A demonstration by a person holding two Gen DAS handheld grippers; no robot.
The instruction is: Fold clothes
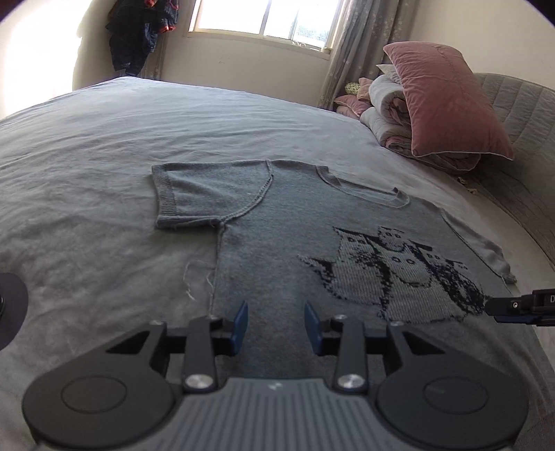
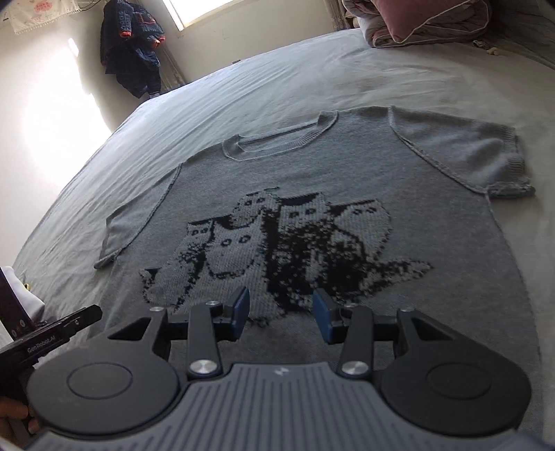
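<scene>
A grey short-sleeved knit sweater with a black and pale cat pattern lies flat and face up on the bed, collar away from me. It also shows in the right wrist view, with its cat pattern in the middle. My left gripper is open and empty, just above the sweater's lower left part. My right gripper is open and empty, above the lower middle of the sweater below the pattern. The sweater's hem is hidden under the grippers.
The grey bed sheet is wide and wrinkled. A pink pillow on folded quilts stands at the bed head on the right. Dark clothes hang in the far corner by the window.
</scene>
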